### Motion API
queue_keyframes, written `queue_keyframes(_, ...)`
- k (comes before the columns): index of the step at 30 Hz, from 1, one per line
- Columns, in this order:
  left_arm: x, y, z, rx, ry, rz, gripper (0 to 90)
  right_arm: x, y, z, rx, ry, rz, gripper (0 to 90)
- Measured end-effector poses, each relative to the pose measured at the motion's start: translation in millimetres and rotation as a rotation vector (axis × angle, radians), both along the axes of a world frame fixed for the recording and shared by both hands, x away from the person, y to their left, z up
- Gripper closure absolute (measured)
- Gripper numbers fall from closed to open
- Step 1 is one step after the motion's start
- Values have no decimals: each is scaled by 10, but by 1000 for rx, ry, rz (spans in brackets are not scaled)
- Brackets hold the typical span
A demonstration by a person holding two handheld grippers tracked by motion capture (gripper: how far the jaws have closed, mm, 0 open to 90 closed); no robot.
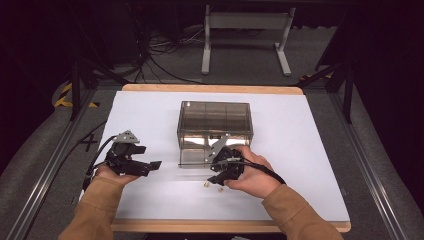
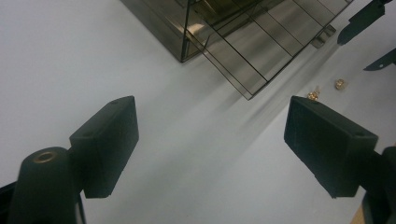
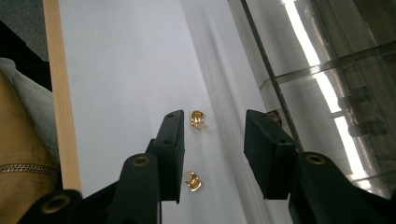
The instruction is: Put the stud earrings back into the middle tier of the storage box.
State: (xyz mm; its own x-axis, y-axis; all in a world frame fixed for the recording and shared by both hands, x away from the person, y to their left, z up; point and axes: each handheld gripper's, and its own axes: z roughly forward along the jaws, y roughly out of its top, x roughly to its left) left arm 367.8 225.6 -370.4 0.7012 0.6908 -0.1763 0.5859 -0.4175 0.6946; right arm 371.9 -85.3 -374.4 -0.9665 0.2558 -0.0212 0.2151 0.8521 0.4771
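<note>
Near the front edge of the white surface [image 1: 300,150], the right tool [image 1: 216,181] stands spread, its jaws astride two small gold pieces [image 3: 197,119] without pressing either; one lies by the jaw tips, the other farther back beside one jaw. The right hand [image 1: 252,175] tilts it downward, just before the smoky clear box [image 1: 215,125] at the middle. Toward the left edge, the left hand [image 1: 112,175] holds the left tool [image 1: 152,166] about level, jaws spread and empty. Dark floor, cables [image 1: 160,55] and a grey frame [image 1: 245,22] lie beyond.
</note>
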Motion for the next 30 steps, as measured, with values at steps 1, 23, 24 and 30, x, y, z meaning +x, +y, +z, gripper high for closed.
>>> queue_keyframes(1, 0, 0, 0, 0, 0, 0, 182, -8, 9, -9, -10, 11, -2, 588)
queue_keyframes(23, -1, 4, 1, 1, 2, -1, 182, -19, 230, -285, -99, 26, 29, 604)
queue_keyframes(24, -1, 4, 1, 1, 2, -1, 182, -18, 235, -291, -101, 29, 32, 608)
queue_keyframes(30, 1, 5, -1, 2, 3, -3, 182, -13, 283, -338, -115, 14, 46, 642)
